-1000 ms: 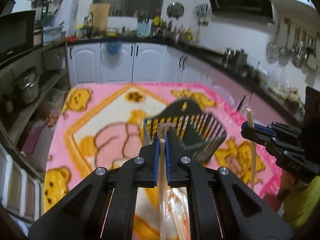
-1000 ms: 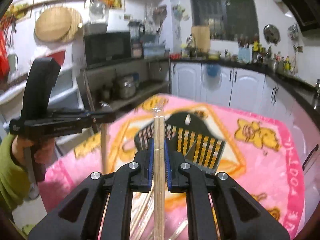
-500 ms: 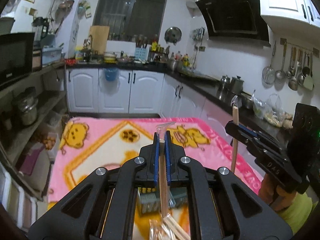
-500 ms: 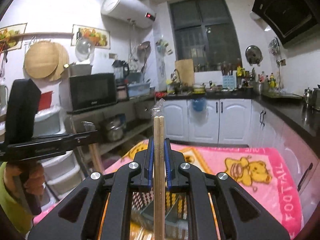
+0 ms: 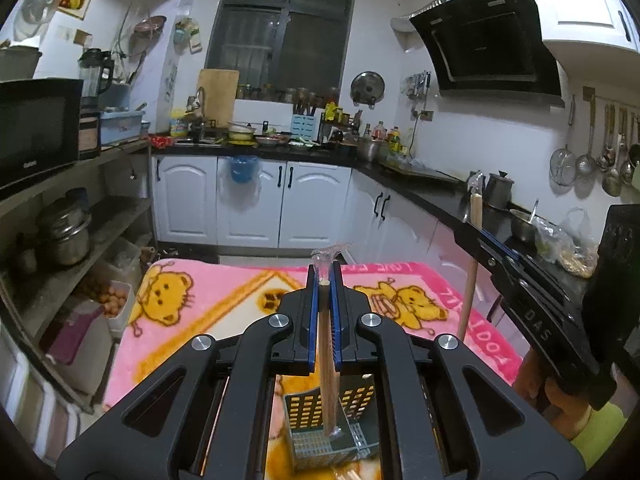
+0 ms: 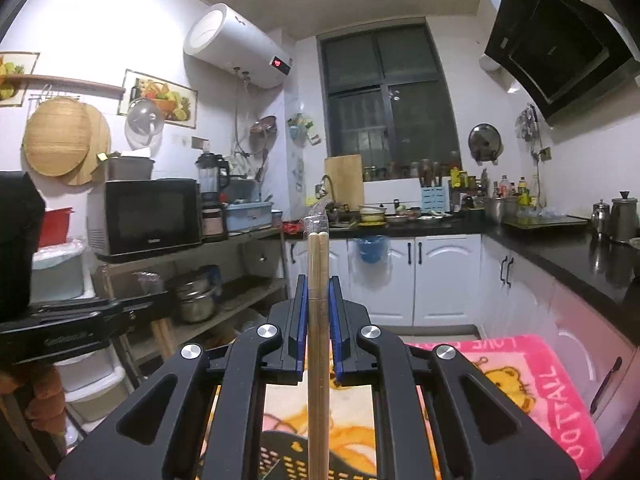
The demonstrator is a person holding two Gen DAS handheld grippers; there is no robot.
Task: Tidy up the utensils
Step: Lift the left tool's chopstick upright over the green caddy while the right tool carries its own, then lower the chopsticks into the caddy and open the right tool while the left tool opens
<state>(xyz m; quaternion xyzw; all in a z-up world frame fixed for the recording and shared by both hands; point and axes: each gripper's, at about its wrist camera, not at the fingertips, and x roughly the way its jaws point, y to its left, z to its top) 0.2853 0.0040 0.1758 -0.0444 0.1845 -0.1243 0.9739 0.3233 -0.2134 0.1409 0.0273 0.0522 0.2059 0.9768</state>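
In the left wrist view my left gripper point(image 5: 324, 276) is shut on wooden chopsticks point(image 5: 327, 360) in a clear plastic sleeve. Their lower end hangs over the grey slotted utensil holder point(image 5: 360, 398) on the pink bear blanket point(image 5: 224, 312). At the right, the right gripper point(image 5: 474, 236) grips another upright pair of chopsticks point(image 5: 470, 280). In the right wrist view my right gripper point(image 6: 318, 284) is shut on that sleeved pair point(image 6: 318, 360), above the black holder point(image 6: 288, 456). The left gripper point(image 6: 160, 300) shows at the left edge.
White cabinets point(image 5: 248, 204) and a black counter point(image 5: 420, 188) ring the far side. A shelf with a microwave point(image 6: 152, 216) and pots point(image 5: 66, 228) stands at the left. Ladles point(image 5: 600, 160) hang on the right wall. More wrapped chopsticks point(image 5: 352, 474) lie by the holder.
Both grippers have risen and tipped upward, each still holding its chopsticks. The holder has slid from the middle of both views to the bottom edge.
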